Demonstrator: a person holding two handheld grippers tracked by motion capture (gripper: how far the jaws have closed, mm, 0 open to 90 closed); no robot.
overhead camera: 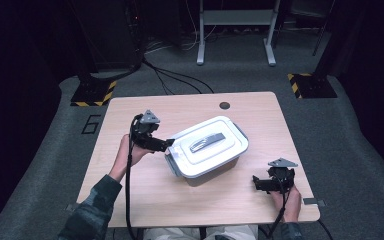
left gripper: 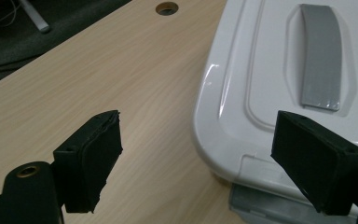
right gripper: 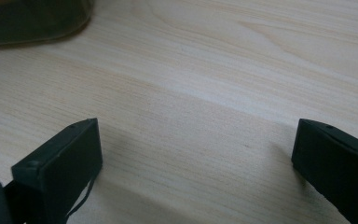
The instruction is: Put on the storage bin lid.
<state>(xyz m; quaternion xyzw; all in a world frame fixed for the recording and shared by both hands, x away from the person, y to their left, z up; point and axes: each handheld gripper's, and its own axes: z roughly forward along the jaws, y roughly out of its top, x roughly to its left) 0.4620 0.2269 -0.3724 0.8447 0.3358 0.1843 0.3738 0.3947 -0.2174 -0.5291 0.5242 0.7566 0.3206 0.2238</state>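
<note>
A white lidded plastic box with a grey handle set in its lid stands in the middle of the wooden table. My left gripper is at the box's left end, jaws open. In the left gripper view the box's corner lies between the pads and neither pad presses on it; the grey handle lies ahead, and a grey latch shows under the rim. My right gripper rests low over the table at the front right, open, with bare wood between its jaws.
A round cable hole sits near the table's far edge. Beyond the table are floor cables, a white desk frame and two stand bases with yellow-black tape. A dark object lies at the top left of the right gripper view.
</note>
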